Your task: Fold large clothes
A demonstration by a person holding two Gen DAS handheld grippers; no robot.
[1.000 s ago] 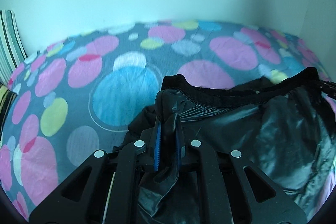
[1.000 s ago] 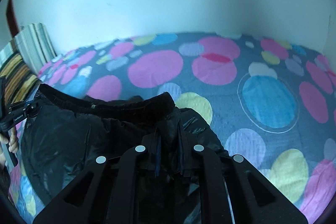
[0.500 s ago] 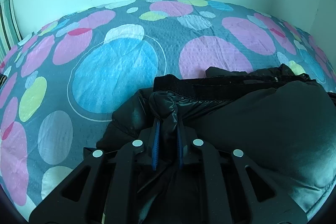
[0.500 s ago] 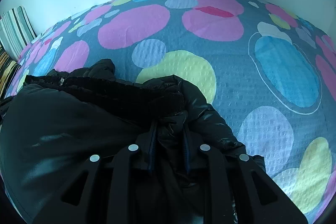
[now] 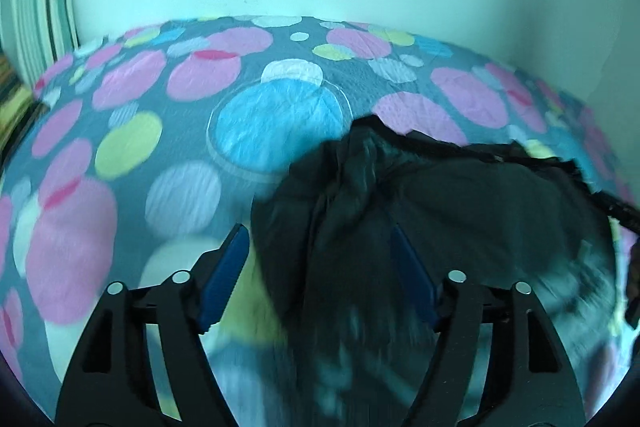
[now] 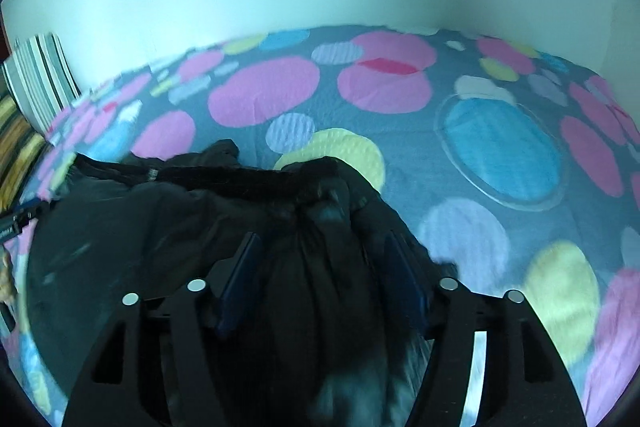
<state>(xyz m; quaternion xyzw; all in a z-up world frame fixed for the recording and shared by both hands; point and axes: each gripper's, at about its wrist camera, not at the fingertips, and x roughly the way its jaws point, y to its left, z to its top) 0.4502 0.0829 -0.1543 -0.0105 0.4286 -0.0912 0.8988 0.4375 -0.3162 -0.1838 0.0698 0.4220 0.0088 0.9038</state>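
Observation:
A large shiny black padded jacket [image 5: 460,203] lies bunched on the bed, its dark ribbed hem along the far edge. It also shows in the right wrist view [image 6: 168,227]. My left gripper [image 5: 318,243] is open, its blue pads spread wide either side of the jacket's left corner. My right gripper [image 6: 322,247] is open too, its pads spread either side of the jacket's right corner. The cloth lies loose between the jaws of both grippers. The near part of the jacket is blurred.
The bed has a grey cover with pink, blue, yellow and lilac circles [image 5: 276,123], also in the right wrist view [image 6: 504,151]. A pale wall runs behind it. Striped pillows [image 6: 40,83] stand at the far left.
Both grippers have opened and let go of the jacket corners that they held. The jacket has dropped onto the bed, and both cameras have pulled back and tilted up.

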